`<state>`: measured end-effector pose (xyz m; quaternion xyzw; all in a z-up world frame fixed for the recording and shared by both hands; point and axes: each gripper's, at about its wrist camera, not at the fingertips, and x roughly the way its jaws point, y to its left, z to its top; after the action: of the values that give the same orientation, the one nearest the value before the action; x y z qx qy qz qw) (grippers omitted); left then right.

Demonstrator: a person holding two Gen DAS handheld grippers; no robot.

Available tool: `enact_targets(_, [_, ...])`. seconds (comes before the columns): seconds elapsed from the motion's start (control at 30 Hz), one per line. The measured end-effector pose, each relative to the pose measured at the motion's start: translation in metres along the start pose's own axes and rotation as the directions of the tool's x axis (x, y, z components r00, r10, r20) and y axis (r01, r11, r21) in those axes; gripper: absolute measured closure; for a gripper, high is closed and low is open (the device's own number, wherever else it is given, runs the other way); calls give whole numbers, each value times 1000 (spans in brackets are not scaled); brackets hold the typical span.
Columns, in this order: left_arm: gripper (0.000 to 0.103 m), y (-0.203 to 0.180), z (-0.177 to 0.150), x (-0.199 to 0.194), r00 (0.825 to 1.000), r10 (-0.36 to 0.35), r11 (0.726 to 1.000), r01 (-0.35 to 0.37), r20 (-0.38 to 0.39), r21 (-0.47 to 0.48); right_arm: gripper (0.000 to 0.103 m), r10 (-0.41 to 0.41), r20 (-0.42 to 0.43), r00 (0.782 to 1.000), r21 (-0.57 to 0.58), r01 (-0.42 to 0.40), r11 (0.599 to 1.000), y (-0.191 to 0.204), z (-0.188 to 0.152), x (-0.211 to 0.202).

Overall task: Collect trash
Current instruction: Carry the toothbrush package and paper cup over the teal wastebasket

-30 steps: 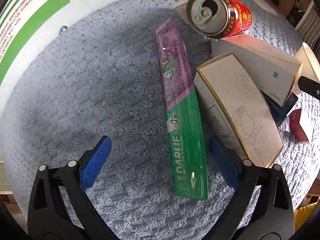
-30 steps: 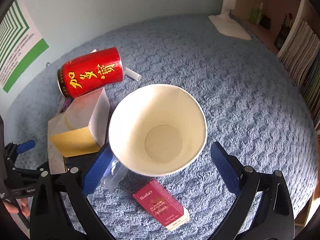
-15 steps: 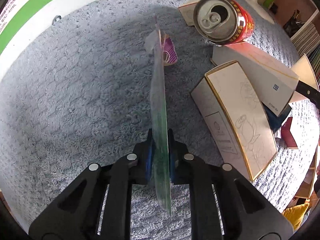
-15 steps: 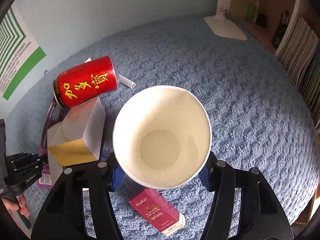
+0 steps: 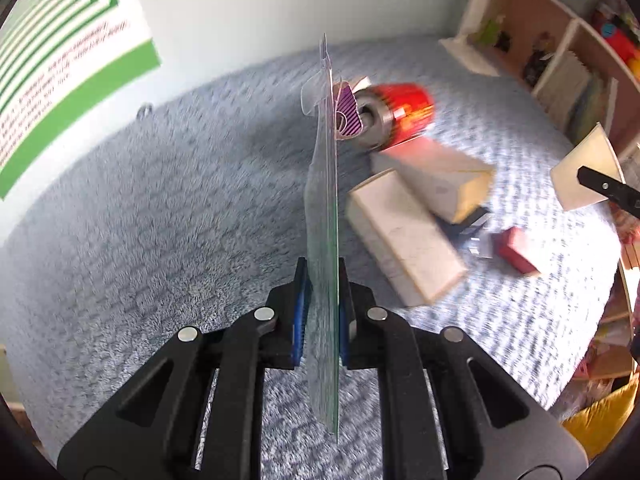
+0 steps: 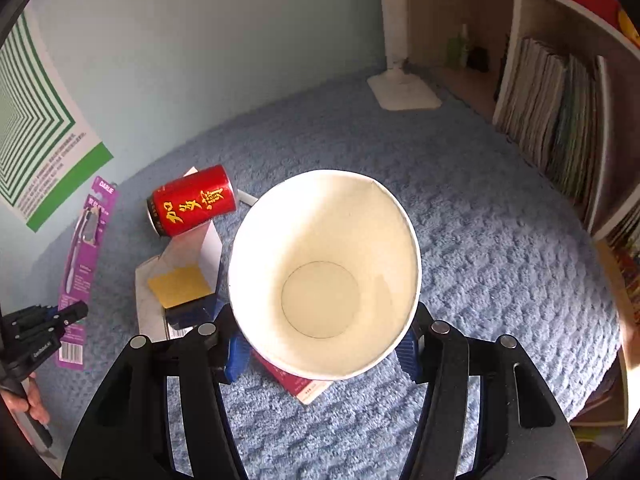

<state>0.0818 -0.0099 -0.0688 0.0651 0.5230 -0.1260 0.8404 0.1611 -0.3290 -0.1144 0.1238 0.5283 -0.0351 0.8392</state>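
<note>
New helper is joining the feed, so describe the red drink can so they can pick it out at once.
Start at the blue-grey carpet by the pale wall. Left of the paper cup in the right gripper, loose trash is clustered. The red drink can lies on its side behind the gold-edged cardboard boxes: the only round metal item, with gold Chinese characters.

"DARLIE" stands in white on the top of the purple toothbrush pack (image 6: 86, 256) at the frame's left, and yellow Chinese characters run along the red can (image 6: 192, 205).

Can (image 6: 191, 206) behind boxes (image 6: 176, 280); lamp base (image 6: 404, 94) far right, beside shelf (image 6: 560, 120).
</note>
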Motion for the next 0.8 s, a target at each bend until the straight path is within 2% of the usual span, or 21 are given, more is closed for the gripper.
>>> enact_targets(0.13, [92, -30, -2, -20, 998, -44, 994, 40, 36, 105, 45, -55, 18, 998, 51, 54, 997, -22, -26, -34])
enact_targets(0.27, [92, -63, -6, -33, 993, -111, 975, 101, 41, 200, 45, -119, 19, 993, 124, 116, 985, -46, -60, -63])
enact_targets(0.37, [92, -88, -14, -38, 985, -170, 945, 155, 26, 286, 45, -174, 14, 985, 190, 168, 967, -63, -92, -87])
enact_targets(0.43, [92, -114, -24, -43, 978, -209, 916, 192, 8, 353, 45, -217, 5, 976, 245, 209, 947, -75, -118, -104])
enact_targets(0.57, [92, -160, -50, -48, 956, -288, 825, 276, -54, 492, 45, -291, -28, 956, 358, 281, 890, -95, -178, -138])
enact_targets(0.67, [92, -203, -80, -49, 934, -333, 735, 344, -131, 584, 44, -327, -71, 942, 439, 324, 838, -109, -228, -161])
enact_targets(0.8, [92, -254, -126, -51, 907, -346, 619, 413, -240, 668, 44, -332, -130, 934, 528, 348, 775, -128, -290, -180])
